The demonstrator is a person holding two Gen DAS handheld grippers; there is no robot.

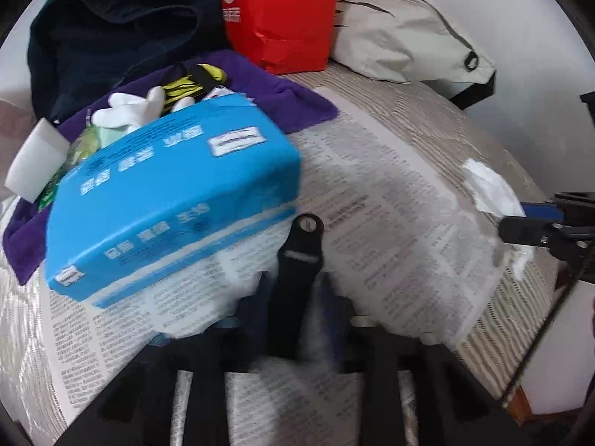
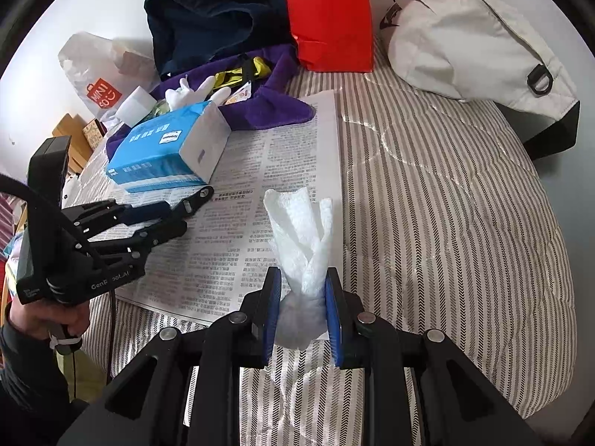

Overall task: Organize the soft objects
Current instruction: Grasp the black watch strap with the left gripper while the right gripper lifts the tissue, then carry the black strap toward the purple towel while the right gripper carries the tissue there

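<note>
My right gripper (image 2: 303, 282) is shut on a crumpled white tissue (image 2: 301, 234) and holds it over the edge of a newspaper (image 2: 238, 238); the tissue also shows in the left wrist view (image 1: 491, 186). A blue tissue pack (image 1: 174, 193) lies on the newspaper (image 1: 390, 215), also in the right wrist view (image 2: 163, 152). My left gripper (image 1: 301, 223) is shut and empty just in front of the pack; from the right wrist it shows at the left (image 2: 200, 197). Behind the pack a purple towel (image 1: 260, 85) carries white gloves (image 1: 130, 109) and a white sponge (image 1: 37, 156).
A red paper bag (image 2: 331, 15), a dark navy bag (image 2: 208, 15) and a beige bag (image 2: 472, 41) stand at the back of the striped quilt (image 2: 446, 204). A plastic shopping bag (image 2: 96, 70) lies at the far left.
</note>
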